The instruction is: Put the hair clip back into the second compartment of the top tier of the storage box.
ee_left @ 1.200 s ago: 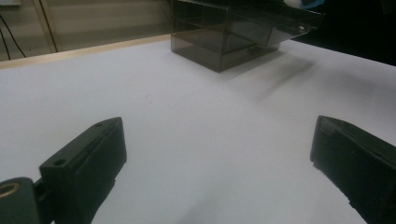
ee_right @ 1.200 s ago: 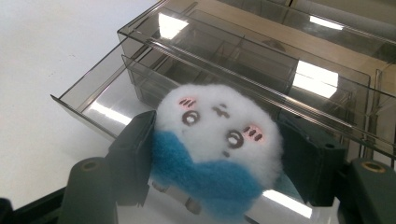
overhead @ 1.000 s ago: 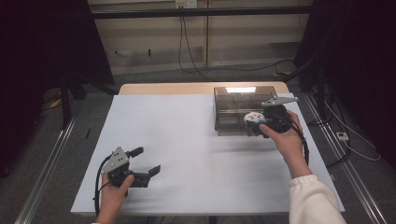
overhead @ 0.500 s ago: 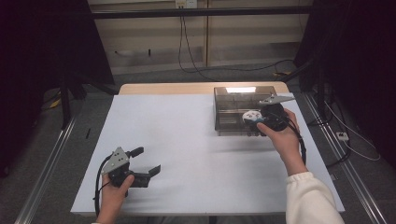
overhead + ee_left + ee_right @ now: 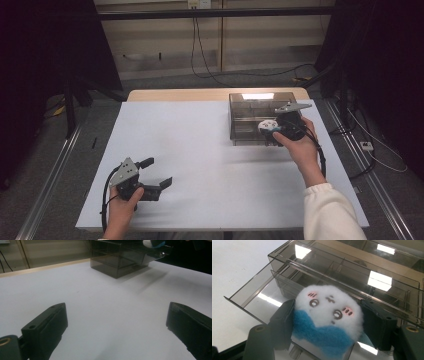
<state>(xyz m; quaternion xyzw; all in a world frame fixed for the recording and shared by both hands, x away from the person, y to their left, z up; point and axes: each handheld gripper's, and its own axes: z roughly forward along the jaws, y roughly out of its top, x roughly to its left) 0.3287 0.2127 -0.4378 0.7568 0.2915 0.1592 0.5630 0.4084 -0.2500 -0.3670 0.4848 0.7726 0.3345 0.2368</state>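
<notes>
A small white and blue plush toy (image 5: pixel 328 317) with a drawn face sits between the jaws of my right gripper (image 5: pixel 270 127), which is shut on it. I hold it just above the pulled-out drawer (image 5: pixel 262 298) of a smoky transparent drawer box (image 5: pixel 252 117) at the table's back right. The same plush toy (image 5: pixel 153 243) and box (image 5: pixel 120 261) appear far off in the left gripper view. My left gripper (image 5: pixel 155 174) rests low over the white table (image 5: pixel 210 165) near its front left corner, open, with nothing between its jaws.
The white sheet covers most of the table, with a wooden strip (image 5: pixel 210 94) at the far edge. Cables (image 5: pixel 210 60) run over the floor behind. Metal rails (image 5: pixel 50 175) flank the table on both sides.
The right gripper with the plush toy has shifted slightly toward the box's open drawer. The left gripper has stayed in place.
</notes>
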